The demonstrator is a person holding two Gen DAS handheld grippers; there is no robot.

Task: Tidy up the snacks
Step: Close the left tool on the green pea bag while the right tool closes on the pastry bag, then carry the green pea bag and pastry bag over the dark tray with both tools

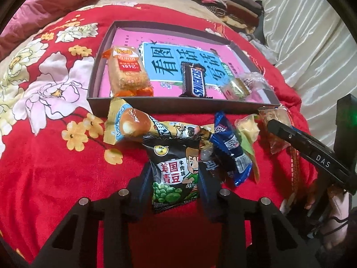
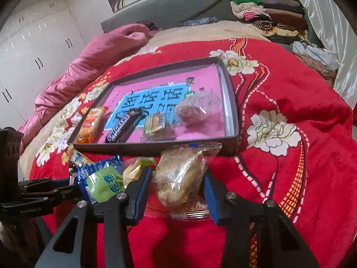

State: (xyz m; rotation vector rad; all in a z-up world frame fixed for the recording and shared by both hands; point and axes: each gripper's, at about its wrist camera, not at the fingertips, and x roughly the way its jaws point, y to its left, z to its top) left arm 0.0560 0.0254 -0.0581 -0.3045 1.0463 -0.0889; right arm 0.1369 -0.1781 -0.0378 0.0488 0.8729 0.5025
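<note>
On the red flowered blanket, my left gripper [image 1: 175, 174] is shut on a black green-pea packet [image 1: 176, 178], one pad on each side edge. My right gripper [image 2: 176, 178] is shut on a clear packet of crumbly pastry [image 2: 180, 174]. Just beyond both lies the dark shallow box [image 1: 178, 105] with a pink printed floor. It holds an orange cracker pack [image 1: 128, 73], a Snickers bar [image 1: 193, 80], a small gold-green packet [image 1: 236, 88] and a clear wrapped sweet [image 2: 196, 109]. Between the grippers lie a yellow bread-roll packet [image 1: 131, 125], a blue packet [image 1: 232, 147] and a yellow-green one [image 1: 247, 129].
A pink quilt [image 2: 89, 62] is bunched at the far left of the bed. Folded clothes [image 2: 267, 11] are stacked at the far right beside a white curtain [image 1: 312, 44]. White wardrobe doors [image 2: 33, 51] stand to the left. A hand [image 1: 334, 223] holds the right gripper.
</note>
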